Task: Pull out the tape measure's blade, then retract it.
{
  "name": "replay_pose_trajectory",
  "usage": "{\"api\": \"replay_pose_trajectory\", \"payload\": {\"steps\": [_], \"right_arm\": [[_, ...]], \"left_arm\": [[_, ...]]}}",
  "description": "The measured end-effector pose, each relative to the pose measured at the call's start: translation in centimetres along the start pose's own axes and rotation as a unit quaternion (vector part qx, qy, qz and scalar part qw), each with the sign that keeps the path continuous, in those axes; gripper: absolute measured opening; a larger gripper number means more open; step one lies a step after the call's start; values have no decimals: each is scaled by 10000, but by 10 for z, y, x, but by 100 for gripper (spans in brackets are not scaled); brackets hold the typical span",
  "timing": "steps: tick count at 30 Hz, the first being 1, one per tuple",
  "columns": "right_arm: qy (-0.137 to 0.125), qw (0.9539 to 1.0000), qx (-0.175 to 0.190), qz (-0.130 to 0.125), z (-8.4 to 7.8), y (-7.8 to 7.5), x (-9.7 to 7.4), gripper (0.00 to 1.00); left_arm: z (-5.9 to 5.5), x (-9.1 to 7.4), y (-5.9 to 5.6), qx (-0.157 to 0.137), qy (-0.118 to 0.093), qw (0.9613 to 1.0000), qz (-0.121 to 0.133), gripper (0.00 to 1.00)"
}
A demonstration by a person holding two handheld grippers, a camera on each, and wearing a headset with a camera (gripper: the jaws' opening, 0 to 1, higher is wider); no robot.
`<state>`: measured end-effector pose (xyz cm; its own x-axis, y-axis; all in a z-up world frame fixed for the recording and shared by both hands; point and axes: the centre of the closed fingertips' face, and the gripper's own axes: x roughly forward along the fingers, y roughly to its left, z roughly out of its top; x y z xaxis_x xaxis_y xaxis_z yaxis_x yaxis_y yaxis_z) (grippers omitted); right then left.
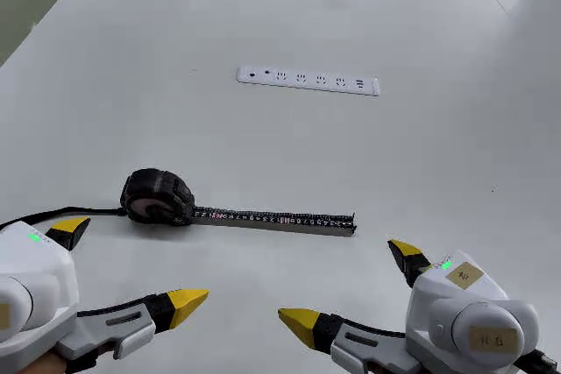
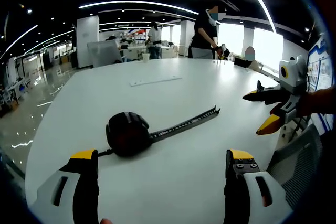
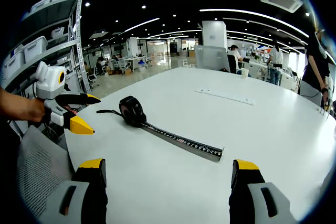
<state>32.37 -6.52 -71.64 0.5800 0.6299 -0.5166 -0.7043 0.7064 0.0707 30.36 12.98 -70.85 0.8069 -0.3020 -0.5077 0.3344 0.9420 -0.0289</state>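
White surface (image 1: 175,59) holds your tape measure (image 1: 156,196), blade (image 1: 276,219) drawn out; your left claw (image 1: 130,262) and right claw (image 1: 351,283) gape empty, seemingly ready for retracting.

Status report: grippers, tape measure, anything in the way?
Left gripper open, empty. Right gripper open, empty. Black round tape measure on the white table, blade pulled out, lying flat, untouched. White power strip farther back, clear of it.

Left tool (image 1: 130,264) jaws wide apart, right tool (image 1: 351,282) jaws wide apart, side by side, pointing forward
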Motion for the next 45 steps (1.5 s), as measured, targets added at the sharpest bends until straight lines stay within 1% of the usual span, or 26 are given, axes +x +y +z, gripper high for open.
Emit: {"api": "replay_pose_trajectory", "payload": {"steps": [9,12,14,17,22,25,29,34,38,43,45], "right_arm": [[17,10000,-27,26,-1,-2,0,99],[0,10000,-55,49,0,-3,0,99],[-40,10000,-44,42,2,-4,0,99],[-34,10000,-59,42,2,-6,0,99],[-2,9999,-65,116,1,-7,3,99],[33,9998,-108,189,0,-8,5,99],[34,9994,-191,272,0,-10,7,99],[88,9991,-254,331,0,-16,10,99],[194,9983,-326,437,-5,-21,12,96],[356,9970,-381,578,-12,-26,16,96],[400,9965,-423,594,-14,-29,18,96]], "left_arm": [[0,1,2,-44,7,10000,41,99],[0,1,1,-27,9,10000,47,99],[0,2,1,-68,5,10000,61,99],[1,3,1,-90,-20,9999,94,99],[1,6,2,-126,-9,9998,128,99],[0,9,1,-162,1,9998,98,99],[0,13,2,-186,16,9997,125,99],[0,17,5,-206,40,9996,179,99],[2,21,8,-275,17,9993,253,99],[3,28,12,-355,17,9988,325,99],[4,29,13,-397,24,9986,349,99]]}}
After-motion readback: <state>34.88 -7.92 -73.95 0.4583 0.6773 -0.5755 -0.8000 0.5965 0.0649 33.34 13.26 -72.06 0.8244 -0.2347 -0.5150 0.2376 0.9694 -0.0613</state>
